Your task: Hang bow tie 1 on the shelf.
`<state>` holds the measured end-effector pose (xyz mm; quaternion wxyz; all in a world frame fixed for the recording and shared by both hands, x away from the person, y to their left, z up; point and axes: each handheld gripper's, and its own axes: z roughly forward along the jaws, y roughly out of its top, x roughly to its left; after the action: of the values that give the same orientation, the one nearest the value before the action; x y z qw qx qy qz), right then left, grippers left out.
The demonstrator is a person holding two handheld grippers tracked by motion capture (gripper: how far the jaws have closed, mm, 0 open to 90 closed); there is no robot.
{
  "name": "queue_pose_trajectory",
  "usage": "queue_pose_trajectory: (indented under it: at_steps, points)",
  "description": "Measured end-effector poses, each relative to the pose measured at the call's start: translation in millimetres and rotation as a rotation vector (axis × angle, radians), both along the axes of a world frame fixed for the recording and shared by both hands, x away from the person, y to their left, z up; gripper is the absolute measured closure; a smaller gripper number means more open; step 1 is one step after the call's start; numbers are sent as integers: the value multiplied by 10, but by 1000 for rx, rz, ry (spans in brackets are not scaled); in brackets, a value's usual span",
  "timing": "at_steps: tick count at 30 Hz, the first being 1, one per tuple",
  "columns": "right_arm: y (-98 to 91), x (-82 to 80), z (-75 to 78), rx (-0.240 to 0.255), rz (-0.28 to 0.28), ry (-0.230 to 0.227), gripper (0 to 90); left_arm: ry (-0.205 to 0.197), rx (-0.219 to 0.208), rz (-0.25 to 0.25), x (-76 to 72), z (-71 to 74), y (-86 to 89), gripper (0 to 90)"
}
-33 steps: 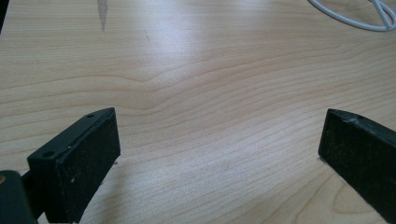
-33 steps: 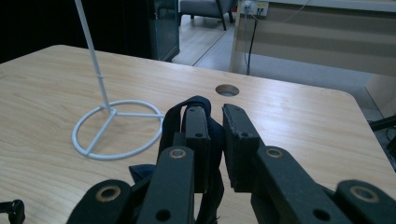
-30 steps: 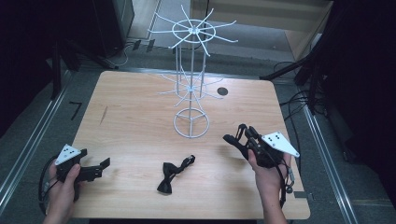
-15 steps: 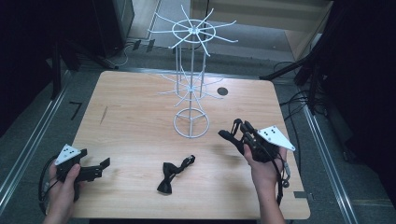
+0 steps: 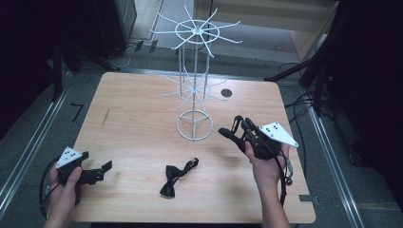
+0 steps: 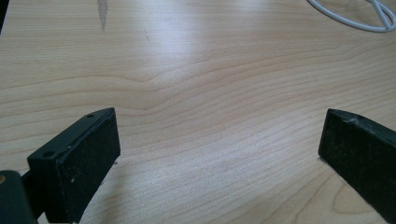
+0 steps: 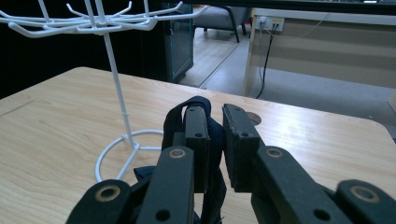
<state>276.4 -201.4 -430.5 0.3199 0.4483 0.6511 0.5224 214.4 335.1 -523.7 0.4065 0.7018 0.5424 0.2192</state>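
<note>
Wood-grain desk (image 5: 142, 128) is filling the middle of the high view, with dark floor around it and a white wire rack (image 5: 195, 85) standing at its upper centre. At the lower left of that frame, the left hand-held gripper (image 5: 105, 167) is lying low over the desk, its jaws standing wide apart with nothing but bare wood between them in the left gripper view (image 6: 219, 154). At the right of the high view, the right hand-held gripper (image 5: 233, 133) is hanging above the desk, just beside the rack's ring base. In the right gripper view its jaws are standing nearly closed, pinching a dark blue bow tie (image 7: 215, 140) whose strap is looping over one jaw. A second, black bow tie (image 5: 173, 178) is lying flat at the lower centre of the high view, between the two grippers.
</note>
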Motion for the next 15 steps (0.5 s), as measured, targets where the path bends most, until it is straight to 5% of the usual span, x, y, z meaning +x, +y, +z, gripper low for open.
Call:
queue_pose_trajectory:
  at_steps: [15]
  points:
    - [107,80,143,2,14,-16,824,-1,-2,0,0,-1,-2,0]
